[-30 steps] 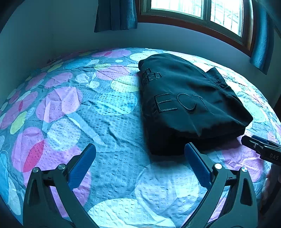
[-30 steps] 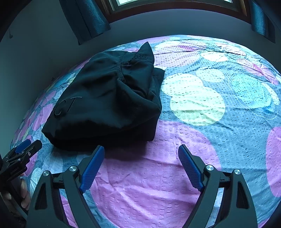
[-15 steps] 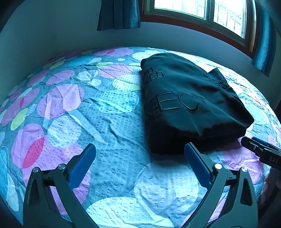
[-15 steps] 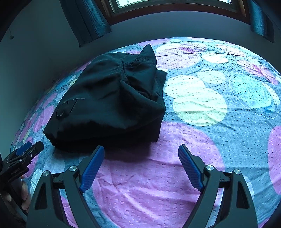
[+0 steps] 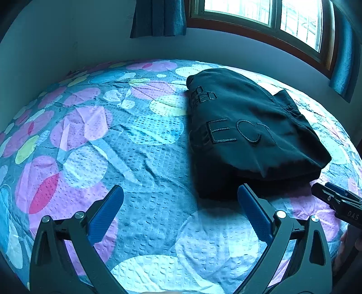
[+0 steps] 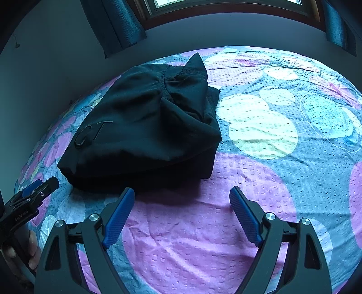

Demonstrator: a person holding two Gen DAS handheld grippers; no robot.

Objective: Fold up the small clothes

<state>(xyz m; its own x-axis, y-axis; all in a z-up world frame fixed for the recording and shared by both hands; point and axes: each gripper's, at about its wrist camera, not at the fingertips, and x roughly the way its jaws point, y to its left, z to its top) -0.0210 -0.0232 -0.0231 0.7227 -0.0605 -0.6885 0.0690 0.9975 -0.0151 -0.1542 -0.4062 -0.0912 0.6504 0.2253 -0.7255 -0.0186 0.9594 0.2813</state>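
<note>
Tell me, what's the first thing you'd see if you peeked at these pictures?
A big black folded garment with stitched letters lies on the bed, dark against the bedspread with its pink, blue and yellow circles. Near the camera, the left gripper and right gripper hold their blue fingers open, touching nothing. A bright window glows behind.

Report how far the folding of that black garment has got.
Done, by the look of it: the black garment lies on the bedspread as a compact, layered bundle. In hand: nothing; the left gripper and right gripper are open and apart from it. Left: perhaps tidying the corner sticking up at its far end.
</note>
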